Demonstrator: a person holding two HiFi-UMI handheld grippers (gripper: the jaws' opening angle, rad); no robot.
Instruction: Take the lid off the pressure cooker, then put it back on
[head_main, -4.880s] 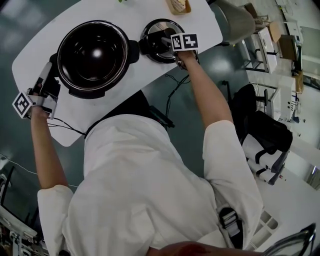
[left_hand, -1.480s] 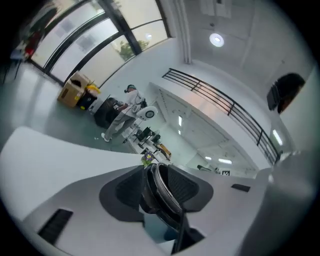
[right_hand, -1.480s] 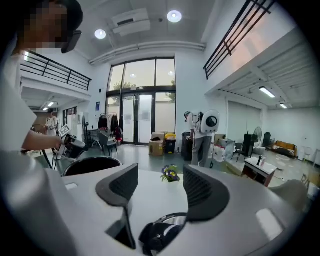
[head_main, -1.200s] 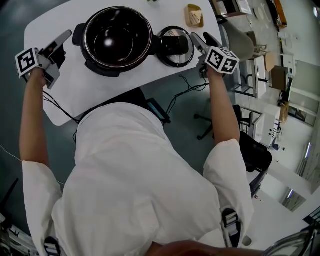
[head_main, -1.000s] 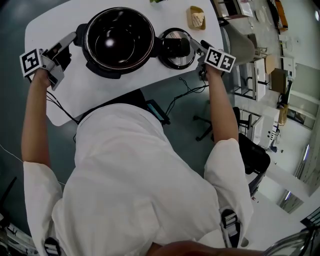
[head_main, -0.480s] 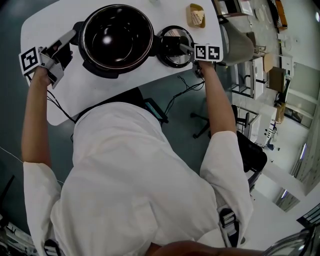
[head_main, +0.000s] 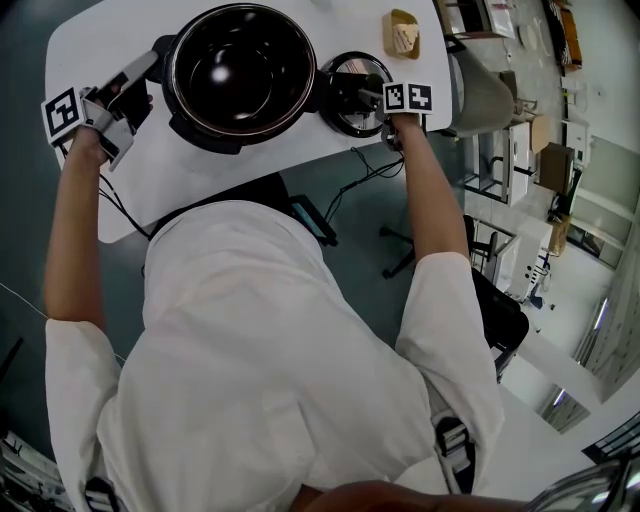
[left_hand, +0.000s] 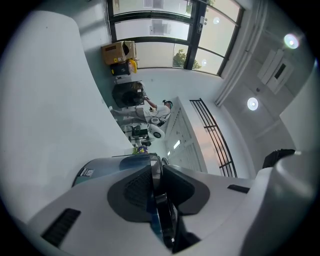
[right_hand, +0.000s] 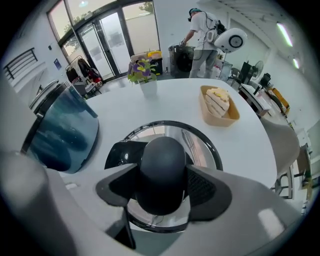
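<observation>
The lid (right_hand: 200, 142) looks heavy and slippery; grab its knob (right_hand: 162, 165); right gripper (right_hand: 162, 186) is apart round it; left gripper (left_hand: 159, 200) has just closed on the pot handle (head_main: 160, 47).

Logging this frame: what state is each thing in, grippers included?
Pressure cooker: open, lid off, pot looks empty.
Lid: flat on the table right of the cooker, knob up.
Left gripper: shut on the cooker's side handle.
Right gripper: open, jaws either side of the lid's knob.
Tray: upright, holds sliced bread.
</observation>
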